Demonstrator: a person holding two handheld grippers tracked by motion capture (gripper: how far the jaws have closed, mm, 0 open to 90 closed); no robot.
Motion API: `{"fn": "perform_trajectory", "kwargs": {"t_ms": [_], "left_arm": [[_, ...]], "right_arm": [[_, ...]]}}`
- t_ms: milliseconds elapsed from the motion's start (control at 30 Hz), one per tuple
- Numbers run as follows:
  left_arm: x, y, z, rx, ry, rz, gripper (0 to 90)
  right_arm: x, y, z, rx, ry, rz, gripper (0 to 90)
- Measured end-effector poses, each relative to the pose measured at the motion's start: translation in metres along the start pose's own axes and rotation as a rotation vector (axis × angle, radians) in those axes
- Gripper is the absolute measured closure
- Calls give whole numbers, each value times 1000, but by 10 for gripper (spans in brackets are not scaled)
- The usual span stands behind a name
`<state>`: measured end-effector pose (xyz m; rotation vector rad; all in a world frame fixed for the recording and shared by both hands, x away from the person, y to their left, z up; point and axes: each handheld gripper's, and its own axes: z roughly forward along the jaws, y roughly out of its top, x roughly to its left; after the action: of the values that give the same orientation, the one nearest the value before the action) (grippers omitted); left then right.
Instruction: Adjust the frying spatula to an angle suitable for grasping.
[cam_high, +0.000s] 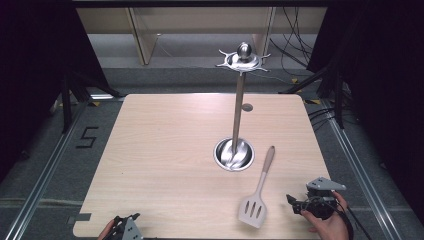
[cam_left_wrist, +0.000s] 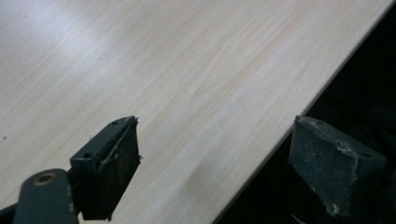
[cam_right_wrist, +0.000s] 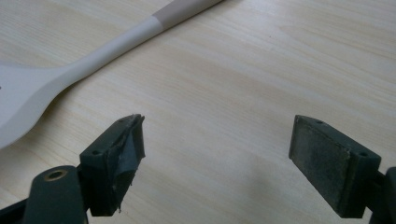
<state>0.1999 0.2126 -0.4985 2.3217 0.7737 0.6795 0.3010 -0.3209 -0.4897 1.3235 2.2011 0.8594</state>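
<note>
While my right claw (cam_high: 295, 205) is hanging released, I am eyeing the light, stiff white slotted plastic spatula (cam_high: 258, 192) just beside it, judging its slim handle the best grip.

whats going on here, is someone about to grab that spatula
A person holds a two-jaw gripper in each hand at a wooden table. The right gripper sits near the table's near right corner with its jaws wide open and nothing between them, just beside the white slotted spatula, which lies flat and untouched. The left gripper waits open at the near left edge. A metal utensil stand with hooks on top stands behind the spatula, with nothing hanging on it.
</note>
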Motion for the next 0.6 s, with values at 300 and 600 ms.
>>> {"fn": "perform_trajectory", "kwargs": {"t_ms": [300,600], "left_arm": [[0,0,0,-1,-1,-6,152],[0,0,0,6,-14,-10,153]], "right_arm": [[2,0,-1,8,7,23,190],[1,1,1,9,-3,-5,190]]}}
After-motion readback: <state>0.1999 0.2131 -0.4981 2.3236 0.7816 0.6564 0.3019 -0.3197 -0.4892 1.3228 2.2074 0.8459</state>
